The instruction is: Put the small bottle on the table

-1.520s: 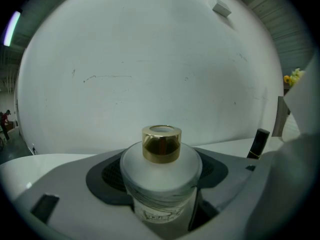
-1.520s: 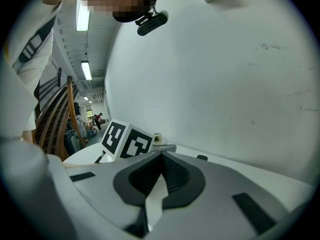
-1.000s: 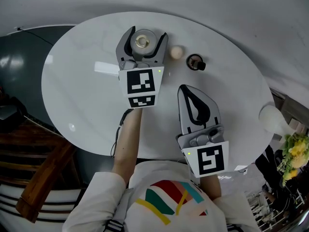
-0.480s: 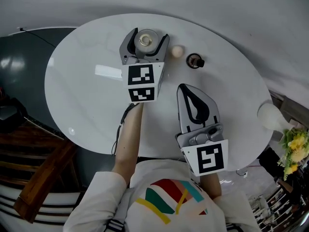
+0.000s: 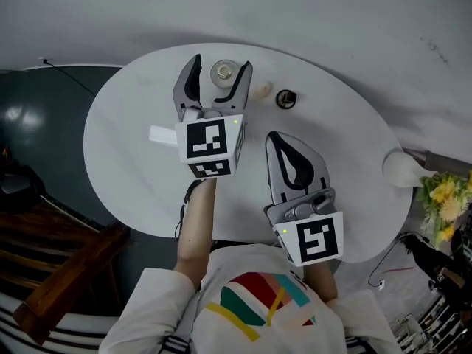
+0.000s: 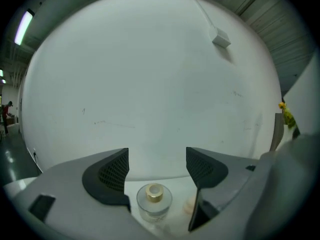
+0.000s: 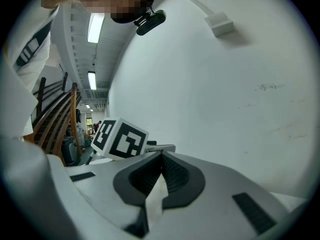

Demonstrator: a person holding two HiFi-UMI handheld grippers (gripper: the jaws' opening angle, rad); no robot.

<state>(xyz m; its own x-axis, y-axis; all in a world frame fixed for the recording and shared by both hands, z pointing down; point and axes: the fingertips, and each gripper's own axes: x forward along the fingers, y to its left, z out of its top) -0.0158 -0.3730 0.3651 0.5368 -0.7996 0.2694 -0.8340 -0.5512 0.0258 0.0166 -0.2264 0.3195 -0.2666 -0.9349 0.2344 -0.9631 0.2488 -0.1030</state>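
Head view: the small bottle (image 5: 225, 72) stands upright on the round white table (image 5: 133, 153), gold cap up, out toward the far side of the top.
Task status: looks basically done to me. The bottle's sitting on its own base on the table and nothing is squeezing it.
What's left: my guess is just getting the left gripper clear of the bottle without tipping it.
Left gripper (image 5: 219, 65): jaws wide apart, one on each side of the bottle. The left gripper view shows a gap on both sides, so no contact. The bottle sits low between them, back from the tips.
Left arm pose: forearm (image 5: 198, 220) is stretched out over the table toward the bottle, with the marker cube (image 5: 210, 147) on the near side of the bottle.
Right gripper (image 5: 276, 140): jaws pressed together with nothing in them. It's parked to the near-right of the bottle and well apart from it, nose pointing roughly the same way as the left one.
Bottle's neighbours: a pale round thing (image 5: 259, 89) just to the right of the bottle, and a dark little thing (image 5: 285, 99) a bit further right. Can't tell what either one is.
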